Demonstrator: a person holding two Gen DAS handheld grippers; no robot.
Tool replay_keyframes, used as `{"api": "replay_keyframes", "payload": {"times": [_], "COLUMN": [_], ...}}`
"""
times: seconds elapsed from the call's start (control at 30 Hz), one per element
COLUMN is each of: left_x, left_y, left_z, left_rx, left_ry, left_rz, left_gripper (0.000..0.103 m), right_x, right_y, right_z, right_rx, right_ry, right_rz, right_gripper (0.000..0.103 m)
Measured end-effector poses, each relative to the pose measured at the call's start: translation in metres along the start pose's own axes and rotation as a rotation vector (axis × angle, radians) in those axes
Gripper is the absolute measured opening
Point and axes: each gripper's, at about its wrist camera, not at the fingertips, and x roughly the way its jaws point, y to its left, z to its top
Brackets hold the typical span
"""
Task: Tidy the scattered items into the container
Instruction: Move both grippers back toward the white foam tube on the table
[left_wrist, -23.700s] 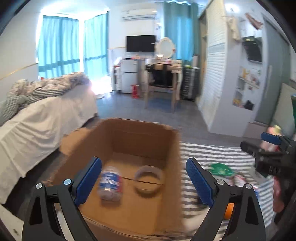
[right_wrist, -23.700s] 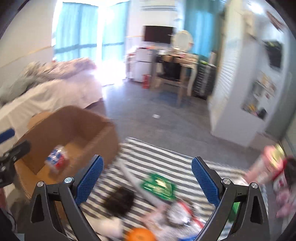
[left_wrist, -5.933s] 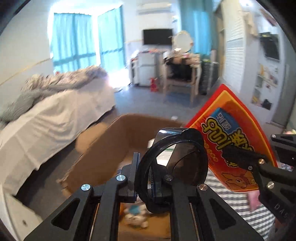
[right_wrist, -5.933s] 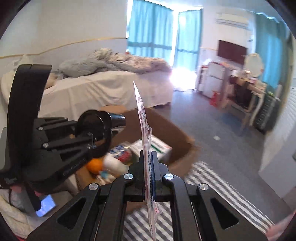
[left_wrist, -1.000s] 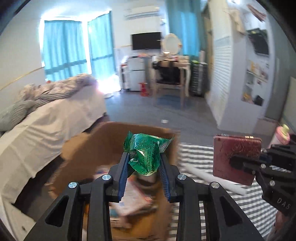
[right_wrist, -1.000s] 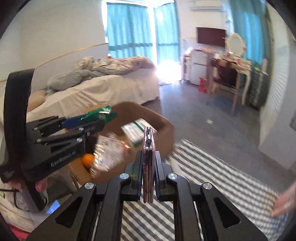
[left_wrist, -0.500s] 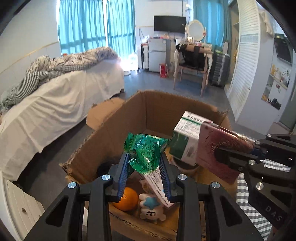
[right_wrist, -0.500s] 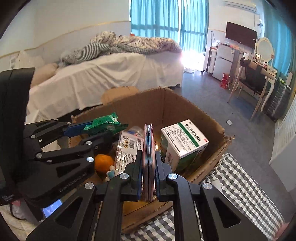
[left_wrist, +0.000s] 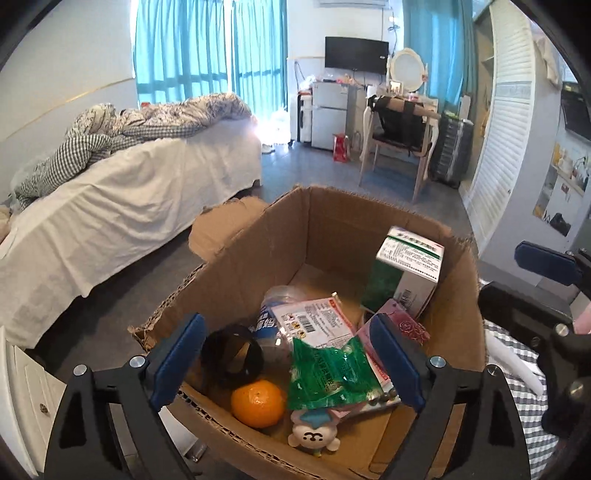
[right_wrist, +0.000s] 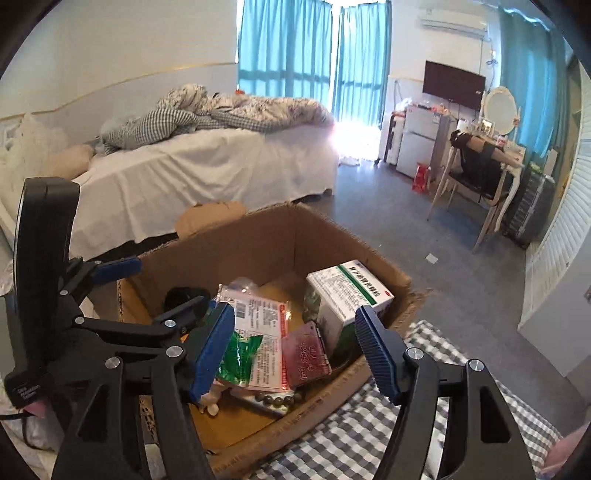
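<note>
Grippers both opened, green packet (left_wrist: 328, 373) and maroon wallet (right_wrist: 306, 352) dropped (inside box (left_wrist: 236, 266))

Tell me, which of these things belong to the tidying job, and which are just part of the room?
Part of the job:
cardboard box
orange
green packet
medicine box
dark red wallet
left claw, open
right claw, open

Just lying about:
bed
chair
small fridge
television

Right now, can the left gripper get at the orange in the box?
Probably yes. The left gripper is open above the cardboard box, and the orange lies uncovered near the front wall, though the black ring and green packet crowd it.
</note>
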Motion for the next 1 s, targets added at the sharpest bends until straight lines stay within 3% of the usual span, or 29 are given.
{"api": "replay_keyframes", "payload": {"times": [0.13,0.27,0.37,0.47,0.6,0.73,1.0], "left_x": [-0.012,-0.024,-0.035,-0.044,-0.054,-0.054,-0.021], "left_y": [-0.015,-0.039,-0.06,-0.085,-0.121,-0.166,-0.226], "left_z": [0.0,0.0,0.0,-0.001,-0.007,-0.018,-0.048], "left_rx": [0.024,0.069,0.106,0.145,0.201,0.269,0.356], "left_ry": [-0.022,-0.044,-0.071,-0.095,-0.118,-0.099,0.024], "left_rz": [-0.03,-0.067,-0.103,-0.139,-0.198,-0.257,-0.293], "left_gripper": [0.094,0.094,0.095,0.103,0.103,0.103,0.103], "right_x": [-0.032,-0.067,-0.096,-0.117,-0.142,-0.151,-0.121], "right_y": [-0.016,-0.053,-0.086,-0.116,-0.145,-0.156,-0.168], "right_z": [-0.01,-0.025,-0.041,-0.056,-0.089,-0.122,-0.166], "right_rx": [0.011,0.088,0.157,0.212,0.237,0.226,0.23], "right_ry": [-0.047,-0.09,-0.106,-0.105,-0.09,-0.067,0.045], "right_rz": [-0.046,-0.136,-0.221,-0.303,-0.368,-0.36,-0.224], "right_gripper": [0.07,0.086,0.088,0.089,0.089,0.089,0.086]}}
